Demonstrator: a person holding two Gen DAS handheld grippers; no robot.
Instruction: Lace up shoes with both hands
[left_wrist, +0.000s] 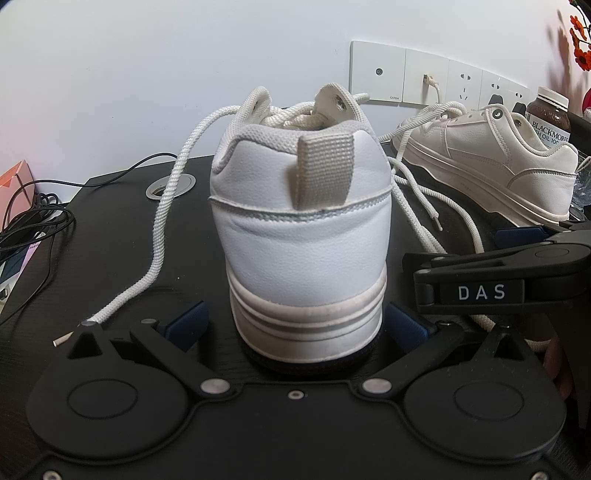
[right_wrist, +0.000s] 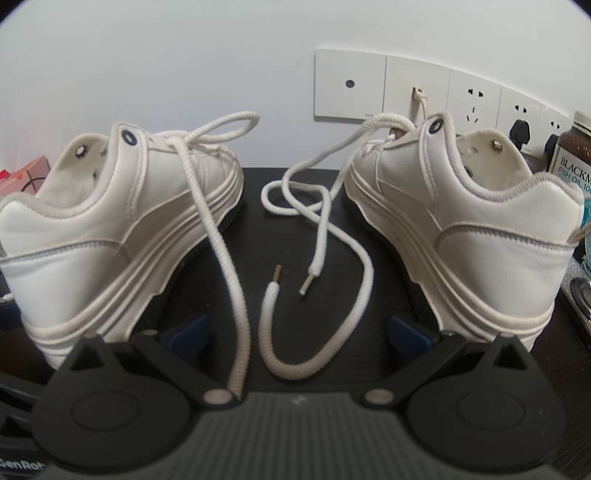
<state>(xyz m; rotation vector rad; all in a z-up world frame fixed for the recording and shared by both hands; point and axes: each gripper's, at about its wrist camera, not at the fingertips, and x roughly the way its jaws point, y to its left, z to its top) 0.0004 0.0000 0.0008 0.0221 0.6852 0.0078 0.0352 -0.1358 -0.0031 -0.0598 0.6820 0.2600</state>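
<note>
The laces are soft and floppy, like fat white string, and very light. They will bend and slip away if I push them. The best place to grab one is near its hard little metal tip, because that part stays stiff and can poke through a hole.

Two tips lie on the black table (right_wrist: 295, 206) between the two shoes. One tip (right_wrist: 276, 273) belongs to the curly lace (right_wrist: 271, 354) right in front of my right gripper (right_wrist: 297, 329). The other tip (right_wrist: 306, 283) is just beside it. A long lace (right_wrist: 225, 254) hangs down from the left shoe (right_wrist: 110, 236) and runs under my right gripper. The right shoe (right_wrist: 469, 229) stands apart from it on the other side.

My right gripper sits low, pointing between the shoes. Its blue fingers (right_wrist: 188, 332) are spread wide and hold nothing.

My left gripper (left_wrist: 295, 323) points at the heel (left_wrist: 306, 243) of the left shoe. Its blue fingers (left_wrist: 186, 319) are wide open too, one on each side of the sole. I cannot tell if they touch it. Another lace (left_wrist: 162, 236) drops down that shoe's side, and its tip (left_wrist: 61, 340) rests by my left finger.
</note>
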